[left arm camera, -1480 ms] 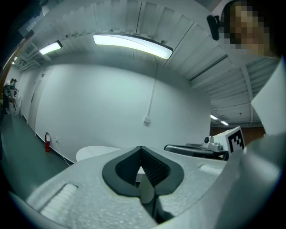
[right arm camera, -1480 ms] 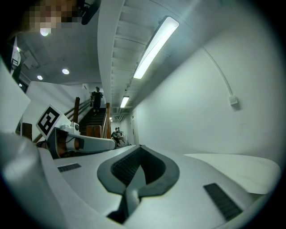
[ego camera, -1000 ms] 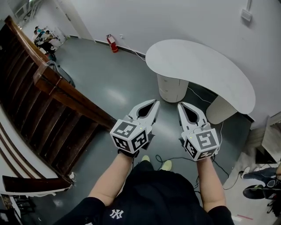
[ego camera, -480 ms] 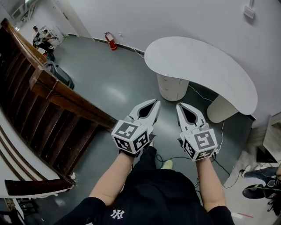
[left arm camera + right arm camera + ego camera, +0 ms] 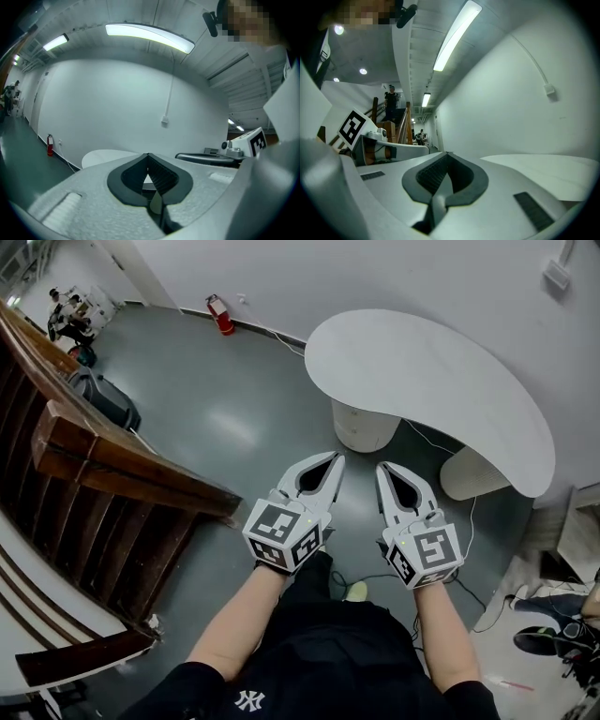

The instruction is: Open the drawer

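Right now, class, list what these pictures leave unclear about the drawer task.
- Head view: the table top covers most of the drawer unit; any handle is too small to see.
- Left gripper view: the left claw blocks the drawer unit.
- People, far corner, head view: too small.
- Shoes, head view: cut by the right edge.

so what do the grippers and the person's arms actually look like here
The left gripper and right gripper are pale grey shells tapering to a point, with dark ribbed pads lining a teardrop opening. Each carries a white cube with black square markers. The person wears a black short-sleeved top with a small white logo.
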Motion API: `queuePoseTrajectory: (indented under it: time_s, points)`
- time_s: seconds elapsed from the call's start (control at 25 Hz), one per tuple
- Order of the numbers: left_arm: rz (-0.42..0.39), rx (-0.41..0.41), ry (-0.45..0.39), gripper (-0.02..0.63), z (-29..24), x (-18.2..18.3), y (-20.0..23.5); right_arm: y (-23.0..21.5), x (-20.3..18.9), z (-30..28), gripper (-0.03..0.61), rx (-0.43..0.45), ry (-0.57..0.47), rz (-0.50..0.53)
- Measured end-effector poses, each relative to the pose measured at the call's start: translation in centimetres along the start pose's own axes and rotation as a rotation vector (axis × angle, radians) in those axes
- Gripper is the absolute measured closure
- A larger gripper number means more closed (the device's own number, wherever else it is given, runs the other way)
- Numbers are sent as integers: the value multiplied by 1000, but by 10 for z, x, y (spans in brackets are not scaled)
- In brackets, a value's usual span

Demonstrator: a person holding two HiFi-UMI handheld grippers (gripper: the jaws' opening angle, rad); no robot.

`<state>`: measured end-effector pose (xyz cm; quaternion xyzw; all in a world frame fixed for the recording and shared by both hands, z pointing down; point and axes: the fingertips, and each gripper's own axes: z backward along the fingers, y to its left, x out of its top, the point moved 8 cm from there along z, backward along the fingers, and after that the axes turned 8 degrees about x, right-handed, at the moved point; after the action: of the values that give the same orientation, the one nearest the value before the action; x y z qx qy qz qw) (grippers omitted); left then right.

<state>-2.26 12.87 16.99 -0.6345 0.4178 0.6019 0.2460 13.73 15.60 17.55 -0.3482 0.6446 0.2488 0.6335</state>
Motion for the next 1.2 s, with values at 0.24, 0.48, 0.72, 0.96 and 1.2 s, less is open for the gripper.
queuePoseTrajectory:
  time_s: [0.24,0.48,0.72,0.96,1.2]
  points:
    - [-12,-35,6,604,-43,-13,66,-13,-22,-78,563,-29,61,-22]
    - [1,-52,40,604,-75,-31,125,-20,-40,-143,563,-59,109,-17]
    - [-6,-72,87,604,-104,-55,159,-36,-68,-177,563,-108,138,-73]
    - [3,-63,133,604,-133,-101,184,-61,-126,-205,563,-119,186,-135]
    - [15,-15,173,604,-206,-175,214,-129,-211,-244,561,-109,228,-191]
